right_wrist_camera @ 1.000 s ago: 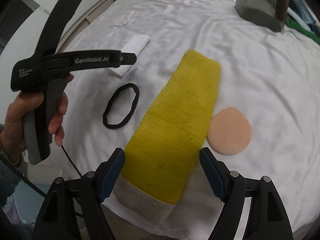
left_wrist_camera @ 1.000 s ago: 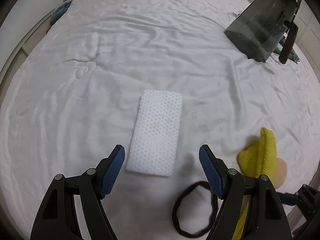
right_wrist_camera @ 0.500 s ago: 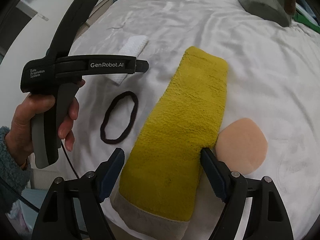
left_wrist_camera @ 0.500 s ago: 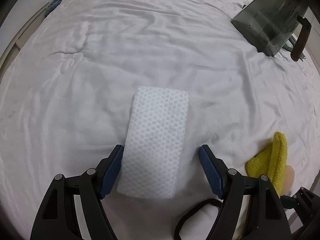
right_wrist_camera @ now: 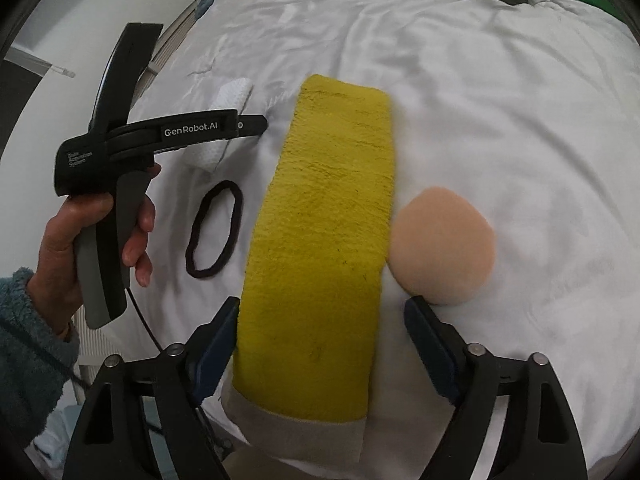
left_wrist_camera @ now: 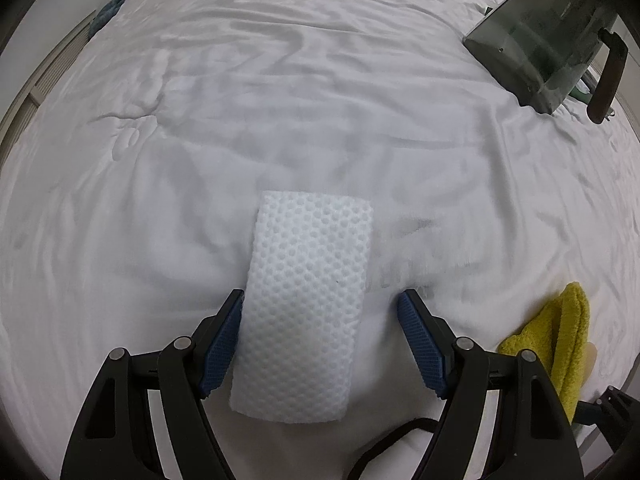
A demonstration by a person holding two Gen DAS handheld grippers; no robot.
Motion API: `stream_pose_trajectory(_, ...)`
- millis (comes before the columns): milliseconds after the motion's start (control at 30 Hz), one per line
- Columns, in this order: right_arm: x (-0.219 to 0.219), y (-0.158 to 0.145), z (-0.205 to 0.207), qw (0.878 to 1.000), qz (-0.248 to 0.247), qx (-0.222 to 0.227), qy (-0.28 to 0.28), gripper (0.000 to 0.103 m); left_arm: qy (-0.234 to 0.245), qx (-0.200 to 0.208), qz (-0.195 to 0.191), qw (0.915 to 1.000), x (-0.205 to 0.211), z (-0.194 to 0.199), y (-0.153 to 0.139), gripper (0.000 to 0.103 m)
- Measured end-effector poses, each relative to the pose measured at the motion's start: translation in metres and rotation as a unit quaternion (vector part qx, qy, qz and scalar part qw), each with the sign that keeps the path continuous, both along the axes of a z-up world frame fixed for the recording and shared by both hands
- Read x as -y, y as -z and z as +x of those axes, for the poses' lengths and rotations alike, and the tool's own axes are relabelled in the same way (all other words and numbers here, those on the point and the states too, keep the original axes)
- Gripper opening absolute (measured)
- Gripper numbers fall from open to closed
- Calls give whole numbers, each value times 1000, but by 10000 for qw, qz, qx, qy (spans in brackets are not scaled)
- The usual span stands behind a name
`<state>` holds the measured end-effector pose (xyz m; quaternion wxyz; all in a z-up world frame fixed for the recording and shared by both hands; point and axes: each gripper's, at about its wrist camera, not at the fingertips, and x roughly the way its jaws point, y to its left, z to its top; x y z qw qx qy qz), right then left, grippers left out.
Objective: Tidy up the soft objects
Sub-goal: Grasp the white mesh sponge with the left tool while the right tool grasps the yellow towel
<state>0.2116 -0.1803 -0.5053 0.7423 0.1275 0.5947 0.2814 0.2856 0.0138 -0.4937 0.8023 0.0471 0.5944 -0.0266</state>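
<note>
The left tool (left_wrist_camera: 320, 312) is spread wide over the white bed (left_wrist_camera: 280, 100), its two blue pads either side of a white dimpled sponge (left_wrist_camera: 308, 304); the left pad sits against the sponge's edge, the right pad stands apart from it; the sponge lies flat, its long axis running toward 12 o'clock. At 4 o'clock from the sponge a bunched yellow towel (left_wrist_camera: 560, 336) shows at the frame's edge; at 2 o'clock, well apart, a dark grey bag (left_wrist_camera: 536, 40) with a brown handle rests on the bed.

The right tool (right_wrist_camera: 322, 320) is also spread, straddling the near end of the yellow towel (right_wrist_camera: 332, 240), which lies stretched flat toward 12 o'clock; its left pad touches the towel's edge. A peach round pad (right_wrist_camera: 442, 246) lies just beside the towel at 3 o'clock, close to the right pad; a black hair band (right_wrist_camera: 214, 230) lies at 9 o'clock, apart from the towel; the sponge (right_wrist_camera: 224, 124) lies beyond it at 11 o'clock, partly hidden by the left tool (right_wrist_camera: 256, 124), which the left hand (right_wrist_camera: 80, 248) holds.
</note>
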Motion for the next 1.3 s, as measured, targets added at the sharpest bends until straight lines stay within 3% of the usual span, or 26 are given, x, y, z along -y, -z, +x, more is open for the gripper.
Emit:
stream_pose_trajectory(400, -44, 10, 30, 9997, 38, 251, -40, 84, 5, -142, -259, 9996, -18, 11, 9, 71)
stream_pose_trajectory(467, -47, 12, 35, 9996, 22, 270, -39, 81, 42, -148, -205, 9997, -17, 12, 10, 71)
stream_pose_trajectory(600, -44, 16, 42, 9997, -46, 222, -101, 57, 40, -165, -174, 9997, -18, 15, 12, 71)
stream_pose_trajectory(867, -55, 18, 60, 9993, -174, 309, -148, 53, 72, -148, -131, 9998, -15, 17, 14, 72)
stream_pose_trajectory(933, -60, 16, 65, 9985, -299, 409, -200, 34, 72, -149, -122, 9998, -13, 13, 13, 71)
stream_pose_trajectory(1000, -62, 15, 72, 9981, -382, 454, -145, 26, 74, -148, -116, 9998, -12, 12, 13, 72)
stream_pose_trajectory(1200, -68, 16, 81, 9970, -519, 572, -86, 23, 86, -131, -44, 9999, -7, 9, 12, 71)
stream_pose_trajectory(1300, -76, 17, 85, 9966, -582, 587, -72, 22, 83, -83, -8, 9999, -3, 7, 10, 64)
